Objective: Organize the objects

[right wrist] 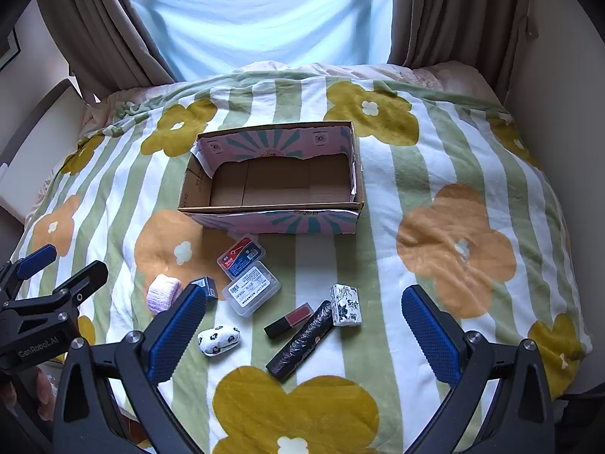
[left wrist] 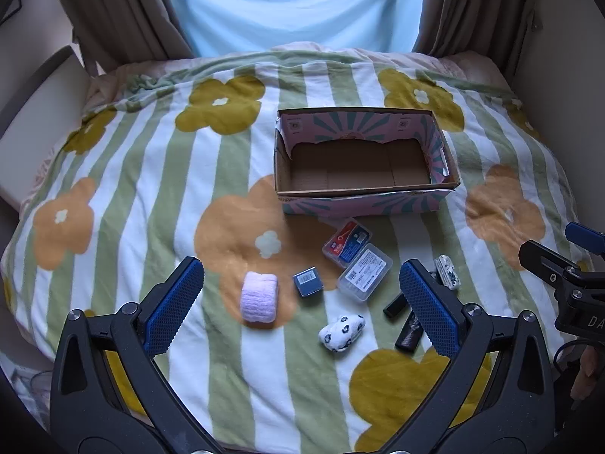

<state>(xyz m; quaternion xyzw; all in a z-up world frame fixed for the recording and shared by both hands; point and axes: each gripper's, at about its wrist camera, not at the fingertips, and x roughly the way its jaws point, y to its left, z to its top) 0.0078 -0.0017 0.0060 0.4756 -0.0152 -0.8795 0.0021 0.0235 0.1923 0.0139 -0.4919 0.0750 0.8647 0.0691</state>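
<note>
Bed (right wrist: 435, 196) w/ striped green-white blanket (left wrist: 159, 174), big flower print in mustard & orange. Behind bed's far edge: window w/ pale blue sheer curtain (left wrist: 291, 3), lit from outside. Brown drapes (left wrist: 113, 11) hang either side of it, L & R. Left of bed, touching its edge: pale headboard-like panel w/ dark trim (left wrist: 41, 113). Pinkish bedding (right wrist: 446, 75) peeks out at bed's far edge, under blanket.

Both wrists above shared bed (left wrist: 151, 196), probably.
</note>
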